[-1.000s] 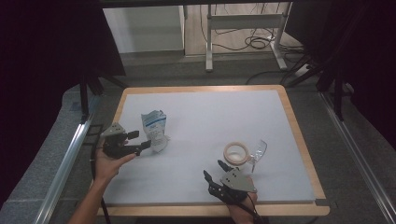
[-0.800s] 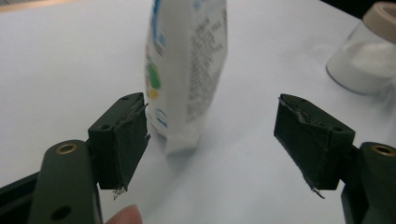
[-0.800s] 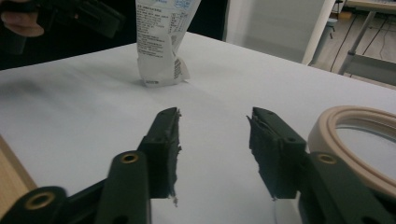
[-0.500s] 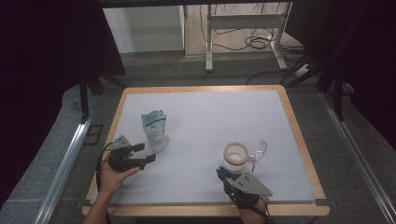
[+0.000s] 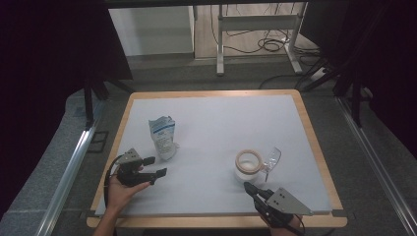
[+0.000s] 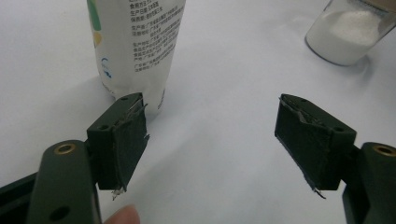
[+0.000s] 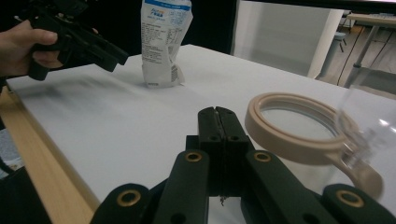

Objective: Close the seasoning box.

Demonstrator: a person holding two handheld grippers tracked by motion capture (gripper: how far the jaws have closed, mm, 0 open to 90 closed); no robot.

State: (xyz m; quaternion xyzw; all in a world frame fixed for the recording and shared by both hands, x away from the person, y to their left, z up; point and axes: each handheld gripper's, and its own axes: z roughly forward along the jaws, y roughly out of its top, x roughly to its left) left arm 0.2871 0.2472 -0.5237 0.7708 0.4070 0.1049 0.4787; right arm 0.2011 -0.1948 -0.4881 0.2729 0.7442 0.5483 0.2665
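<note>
Since the earlier frame your left gripper (image 5: pixel 156 166) has dropped from beside the pouch toward the near edge of the counter (image 5: pixel 295 123), and your right gripper (image 5: pixel 252 190) has slid rightward along that edge while its jaws have just been closing with nothing between them.

The room beyond is dim: dark curtains at both sides, a desk frame and loose cables on the floor behind. The counter is a white sheet in a wooden border, bare but for two things.

The pouch (image 5: pixel 163 137) stands upright, long axis vertical, just ahead of your left jaws and a little to one side of their gap; those jaws stand wide apart and hold nothing. This hand is much the nearer one, so the approach is straight forward, then a slight shift toward the pouch.

The jar (image 5: pixel 248 166), with a beige ring at its mouth and what looks like a clear lid hinged open, sits just beyond your right jaws, which are pressed together and empty.
</note>
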